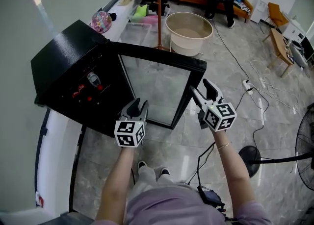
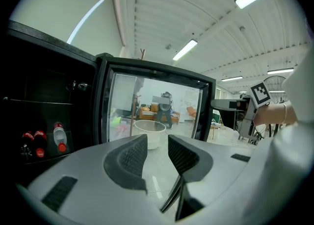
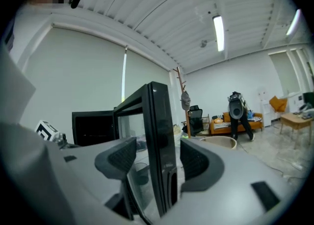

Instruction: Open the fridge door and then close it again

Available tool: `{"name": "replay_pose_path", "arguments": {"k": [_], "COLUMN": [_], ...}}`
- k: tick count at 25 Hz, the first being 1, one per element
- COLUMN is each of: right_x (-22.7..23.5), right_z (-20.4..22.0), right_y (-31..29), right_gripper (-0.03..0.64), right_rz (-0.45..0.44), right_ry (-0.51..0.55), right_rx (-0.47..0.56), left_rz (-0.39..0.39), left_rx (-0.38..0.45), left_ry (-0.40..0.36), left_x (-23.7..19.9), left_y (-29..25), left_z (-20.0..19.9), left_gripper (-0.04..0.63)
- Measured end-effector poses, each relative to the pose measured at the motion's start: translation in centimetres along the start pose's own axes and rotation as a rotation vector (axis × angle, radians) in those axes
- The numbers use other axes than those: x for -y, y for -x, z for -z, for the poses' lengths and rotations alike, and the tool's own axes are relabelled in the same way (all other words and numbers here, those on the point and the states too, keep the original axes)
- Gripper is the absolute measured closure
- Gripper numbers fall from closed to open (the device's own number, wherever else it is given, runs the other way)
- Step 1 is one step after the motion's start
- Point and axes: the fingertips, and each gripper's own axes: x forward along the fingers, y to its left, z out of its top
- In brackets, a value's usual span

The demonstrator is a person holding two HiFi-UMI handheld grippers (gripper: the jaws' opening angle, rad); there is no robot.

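Open already, by the look of it: see the door point(image 1: 157, 89) swung far out to the right of the fridge point(image 1: 64, 67), glass pane upright, hinge side against the cabinet. Straddling the door's free edge with the right tongs point(image 3: 158, 158), jaws wide, one pad on each face of the black frame and neither pressing on it. Keeping the left tongs point(image 2: 157, 153) narrow and empty, facing the glass near the hinge side.

Note the free edge's long axis: up and down, lying right between the right jaws, so count the right hand as much the nearer for the closing move. Probably calls for sweeping that edge back round toward the cabinet front, by a push or a fresh pinch on the frame.

Inside the fridge, on a lower shelf, find a clear bottle point(image 2: 59, 138) with a red cap and, just beside it, two smaller red-topped drinks point(image 2: 38, 143). Too dark above to make out anything else.
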Motion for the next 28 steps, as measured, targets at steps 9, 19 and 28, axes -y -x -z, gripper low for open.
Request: {"name": "replay_pose_path", "arguments": {"k": [9,19,28], "right_x": [-0.1,-1.1,-5.9], "right_z": [-0.4,-0.4,0.3], "right_y": [-2.1,-0.7,2.8], "right_gripper": [0.328,0.399,0.391], "right_rz": [-0.123,-0.125,-0.172], "right_ry": [0.032,0.025,0.042], "right_rx": [-0.036,-0.031,-0.023], "left_rz": [-0.069,-0.124,-0.112], "left_rx": [0.000,0.002,0.022], "left_ry": [0.019,0.045,0.036], "left_x": [-0.8,-1.4,0.3], "left_y": [4.0,8.4,10.4], "left_z": [0.6,1.7,1.6], "left_gripper": [0.479,0.479,0.479]}}
